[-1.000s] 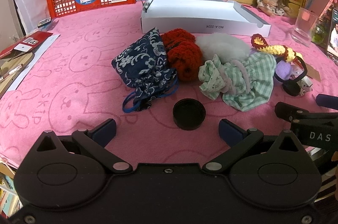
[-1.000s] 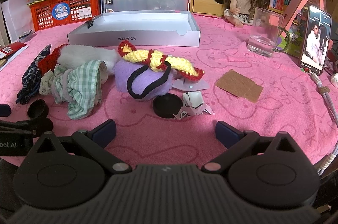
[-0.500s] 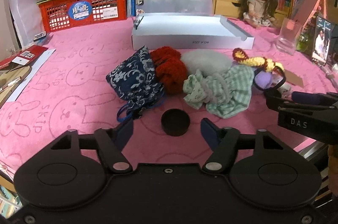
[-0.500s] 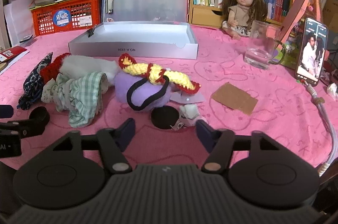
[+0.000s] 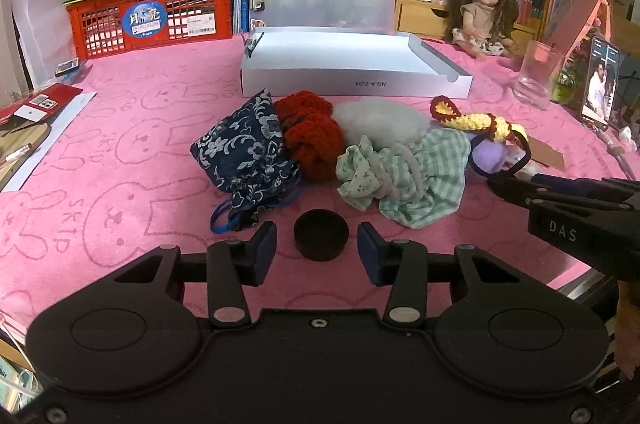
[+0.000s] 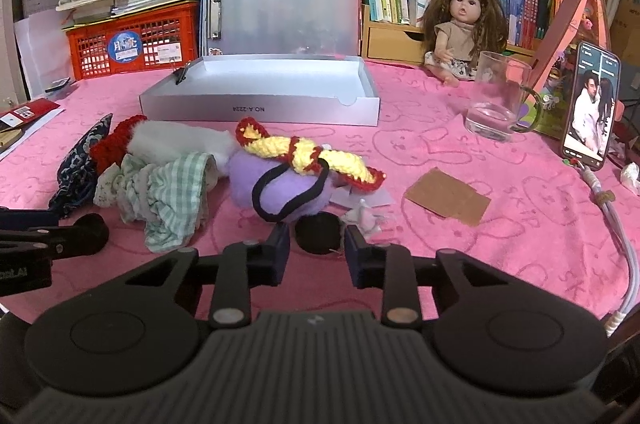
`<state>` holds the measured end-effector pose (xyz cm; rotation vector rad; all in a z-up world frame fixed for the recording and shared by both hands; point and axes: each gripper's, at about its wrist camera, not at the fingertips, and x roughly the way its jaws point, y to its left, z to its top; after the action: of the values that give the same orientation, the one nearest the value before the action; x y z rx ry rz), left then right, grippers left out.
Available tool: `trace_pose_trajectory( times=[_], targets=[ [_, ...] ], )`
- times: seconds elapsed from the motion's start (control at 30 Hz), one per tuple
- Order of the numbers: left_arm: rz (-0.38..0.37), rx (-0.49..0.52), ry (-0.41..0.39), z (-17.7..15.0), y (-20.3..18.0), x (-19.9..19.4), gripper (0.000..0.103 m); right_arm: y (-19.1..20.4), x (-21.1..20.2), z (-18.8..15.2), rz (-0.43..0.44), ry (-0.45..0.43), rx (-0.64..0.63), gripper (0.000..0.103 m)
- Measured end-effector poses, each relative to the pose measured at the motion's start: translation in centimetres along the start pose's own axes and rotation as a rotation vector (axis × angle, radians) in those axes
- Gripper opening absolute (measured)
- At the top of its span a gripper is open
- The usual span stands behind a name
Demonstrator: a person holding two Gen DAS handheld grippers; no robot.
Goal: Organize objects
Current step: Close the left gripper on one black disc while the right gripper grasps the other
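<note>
On the pink tabletop [image 5: 120,143], a black cap [image 5: 321,234] is framed by the closing left gripper [image 5: 317,252] fingers, not yet touched, while another black cap [image 6: 319,234] sits between the closing right gripper [image 6: 316,256] fingers, contact unclear.

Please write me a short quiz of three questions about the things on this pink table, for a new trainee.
1. True or false: the pile of cloth things lies inside the shallow white cardboard box.
2. Which thing stands nearest the clear glass mug? A. brown-haired doll B. red plastic crate C. dark blue floral pouch
3. What lies across the top of the fluffy purple ball?
Key: 1. False; the pile lies on the pink towel in front of the box. 2. A. 3. A yellow crocheted strip with red edging.
</note>
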<state>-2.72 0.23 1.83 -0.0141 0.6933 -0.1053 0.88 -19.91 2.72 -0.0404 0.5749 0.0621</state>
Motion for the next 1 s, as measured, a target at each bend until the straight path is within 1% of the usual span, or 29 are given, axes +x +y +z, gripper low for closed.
trace_pose_trajectory(
  times=[0.2,0.27,0.33,0.57,0.73,0.77,0.8,1.0],
  targets=[
    [-0.001,-0.007,0.007,0.0,0.1,0.3,0.042,0.1,0.5,-0.1,0.017,0.015,0.002,0.035],
    [-0.003,-0.010,0.009,0.0,0.2,0.3,0.040,-0.1,0.7,0.0,0.015,0.021,0.011,0.035],
    [-0.004,-0.015,0.014,0.0,0.2,0.5,0.038,-0.2,0.9,0.0,0.012,0.025,0.017,0.037],
    [-0.002,-0.019,0.024,0.0,0.2,1.1,0.037,-0.4,1.7,0.2,0.007,0.028,0.008,0.040],
    [-0.001,-0.024,0.023,0.0,0.2,1.5,0.037,-0.3,2.2,0.3,-0.001,0.029,-0.005,0.046],
    [0.001,-0.022,0.022,0.0,0.2,1.5,0.037,-0.3,2.3,0.3,0.000,0.031,-0.004,0.048],
    [0.002,-0.019,0.020,0.0,0.2,1.5,0.037,-0.4,2.4,0.3,0.000,0.031,-0.003,0.052],
    [0.007,-0.013,0.013,0.0,0.0,1.7,0.037,-0.2,2.8,0.5,-0.002,0.023,-0.022,0.055]
  ],
)
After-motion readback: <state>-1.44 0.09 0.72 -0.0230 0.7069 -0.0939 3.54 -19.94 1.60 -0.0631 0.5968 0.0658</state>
